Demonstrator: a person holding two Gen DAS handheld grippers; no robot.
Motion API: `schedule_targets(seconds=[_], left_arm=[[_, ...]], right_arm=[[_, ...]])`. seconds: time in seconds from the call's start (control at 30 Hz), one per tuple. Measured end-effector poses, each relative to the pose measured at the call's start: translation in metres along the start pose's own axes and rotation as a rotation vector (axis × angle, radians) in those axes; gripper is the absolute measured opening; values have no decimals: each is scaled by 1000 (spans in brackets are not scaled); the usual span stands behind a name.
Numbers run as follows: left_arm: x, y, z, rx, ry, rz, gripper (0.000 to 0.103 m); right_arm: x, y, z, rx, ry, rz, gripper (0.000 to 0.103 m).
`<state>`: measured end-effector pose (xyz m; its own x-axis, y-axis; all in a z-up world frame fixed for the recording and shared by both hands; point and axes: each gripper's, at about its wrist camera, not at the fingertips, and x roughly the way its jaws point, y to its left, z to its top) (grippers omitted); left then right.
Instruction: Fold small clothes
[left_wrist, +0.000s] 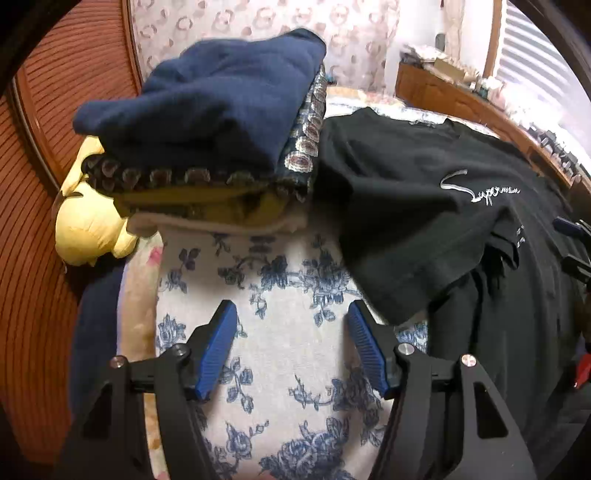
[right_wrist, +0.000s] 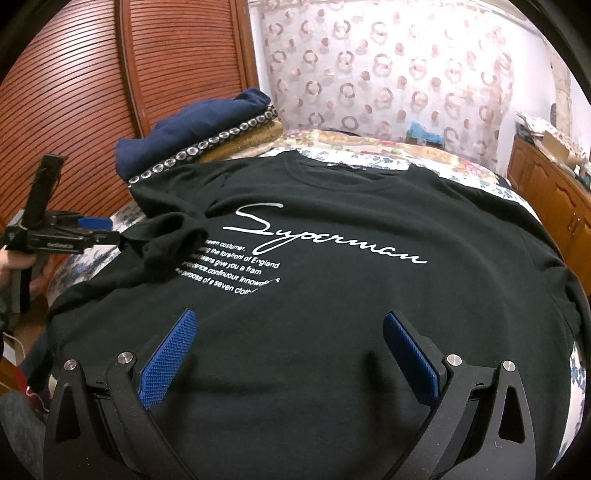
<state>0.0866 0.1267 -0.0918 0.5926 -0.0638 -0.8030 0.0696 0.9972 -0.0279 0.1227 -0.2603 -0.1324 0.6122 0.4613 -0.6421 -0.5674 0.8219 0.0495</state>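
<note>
Right wrist view, black T-shirt (right_wrist: 332, 295) flat on floral bedspread (right_wrist: 369, 147), louvered wooden doors (right_wrist: 74, 92) behind

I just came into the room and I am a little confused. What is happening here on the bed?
A person is folding clothes with a handheld gripper in each hand. A black T-shirt lies spread on the floral bedcover, one sleeve already flipped inward. The left gripper is open beside that sleeve, holding nothing. The right gripper hangs open over the shirt's lower part. A stack of folded clothes sits beyond.
</note>
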Motion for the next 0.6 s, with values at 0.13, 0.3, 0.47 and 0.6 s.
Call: schedule_targets(seconds=[0.13, 0.3, 0.47, 0.6], left_arm=[[-1, 1, 0, 3, -19, -3, 63], [1, 7, -2, 3, -66, -11, 71], [1, 7, -1, 5, -68, -13, 71], [-3, 12, -2, -31, -76, 7, 71]], right_arm=[[1, 5, 3, -35, 13, 13, 100], [3, 22, 21, -71, 13, 95, 90], [7, 54, 50, -165, -8, 184, 84], [26, 81, 69, -218, 2, 256, 75]])
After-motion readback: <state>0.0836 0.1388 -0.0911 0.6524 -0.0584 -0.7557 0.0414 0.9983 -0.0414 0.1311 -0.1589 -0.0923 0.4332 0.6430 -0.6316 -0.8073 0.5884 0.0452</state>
